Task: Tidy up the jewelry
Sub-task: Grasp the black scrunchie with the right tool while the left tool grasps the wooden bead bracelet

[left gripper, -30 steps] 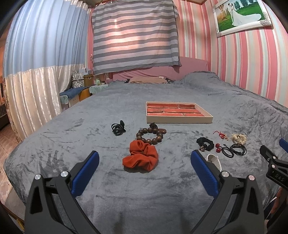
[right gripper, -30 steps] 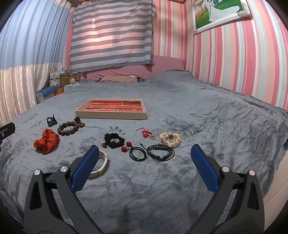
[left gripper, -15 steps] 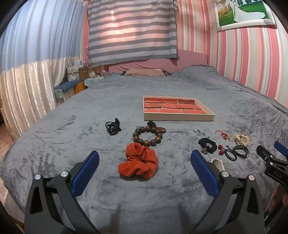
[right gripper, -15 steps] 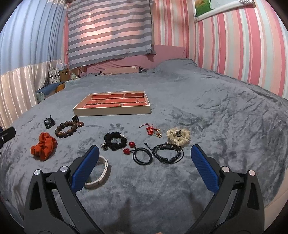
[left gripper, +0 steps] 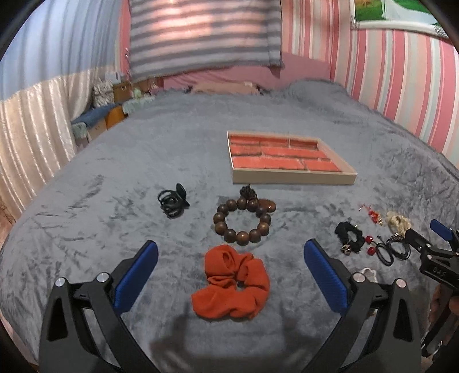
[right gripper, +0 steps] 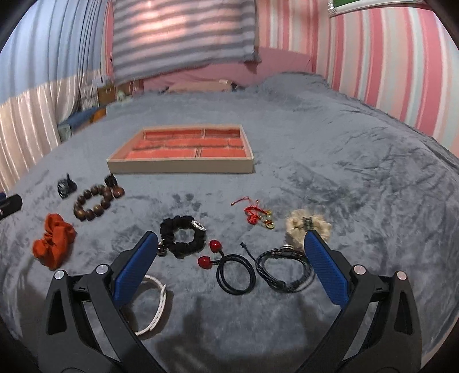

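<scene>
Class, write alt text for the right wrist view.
Open right gripper hovers over hair ties and bracelets scattered on a grey blanket: black scrunchie, cherry hair tie, braided bracelet. An empty compartment tray lies beyond.

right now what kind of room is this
Most likely a bedroom: a wide bed with a grey blanket, pillows at its head, a curtain at the side and a framed picture on the striped wall.

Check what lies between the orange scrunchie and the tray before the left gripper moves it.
The wooden bead bracelet lies on the blanket between the orange scrunchie and the tray. Nothing visible stands between the open left gripper and the scrunchie.
</scene>
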The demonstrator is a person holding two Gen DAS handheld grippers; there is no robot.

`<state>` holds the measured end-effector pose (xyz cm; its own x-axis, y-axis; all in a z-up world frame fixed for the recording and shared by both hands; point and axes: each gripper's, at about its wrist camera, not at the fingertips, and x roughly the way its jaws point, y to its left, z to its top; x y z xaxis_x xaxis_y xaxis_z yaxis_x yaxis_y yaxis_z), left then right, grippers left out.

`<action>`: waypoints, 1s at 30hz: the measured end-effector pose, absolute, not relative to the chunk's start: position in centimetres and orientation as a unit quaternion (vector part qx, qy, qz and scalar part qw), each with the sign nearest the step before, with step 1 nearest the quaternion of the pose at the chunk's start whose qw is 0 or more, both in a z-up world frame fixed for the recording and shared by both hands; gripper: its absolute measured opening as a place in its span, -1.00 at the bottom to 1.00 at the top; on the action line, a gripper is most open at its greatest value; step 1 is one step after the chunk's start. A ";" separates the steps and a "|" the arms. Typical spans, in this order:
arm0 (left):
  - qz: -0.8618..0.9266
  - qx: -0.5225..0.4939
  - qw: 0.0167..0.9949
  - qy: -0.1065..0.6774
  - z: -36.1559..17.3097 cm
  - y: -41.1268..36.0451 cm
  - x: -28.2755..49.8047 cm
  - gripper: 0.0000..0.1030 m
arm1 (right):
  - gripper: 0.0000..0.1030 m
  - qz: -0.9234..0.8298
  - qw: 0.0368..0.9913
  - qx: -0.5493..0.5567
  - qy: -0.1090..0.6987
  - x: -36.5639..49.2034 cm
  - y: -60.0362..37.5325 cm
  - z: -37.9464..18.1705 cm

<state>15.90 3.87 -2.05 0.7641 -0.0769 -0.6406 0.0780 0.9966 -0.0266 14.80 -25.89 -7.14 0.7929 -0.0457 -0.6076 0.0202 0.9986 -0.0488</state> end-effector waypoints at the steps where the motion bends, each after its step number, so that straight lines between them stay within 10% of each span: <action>1: -0.041 0.003 0.937 0.347 -2.2 3.9 16.7 0.93 | 0.92 -0.017 0.943 -0.025 0.330 15.5 -25.7 -7.5; 12: -0.060 0.017 0.903 0.426 -6.1 4.2 25.4 0.93 | 0.90 0.017 0.911 -0.025 0.411 22.5 -24.6 -11.7; 26: -0.104 -0.010 0.848 0.520 -11.0 5.5 32.7 0.54 | 0.48 0.026 0.881 -0.017 0.472 27.3 -24.3 -15.0; 30: -0.106 -0.004 0.842 0.529 -11.7 5.3 33.5 0.50 | 0.09 0.030 0.884 -0.013 0.466 28.0 -24.5 -14.7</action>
<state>33.51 5.29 -11.67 0.4182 -0.1832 -0.8897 0.1750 0.9774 -0.1190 27.95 -24.48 -14.72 0.5633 0.0401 -0.8253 -0.0647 0.9979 0.0043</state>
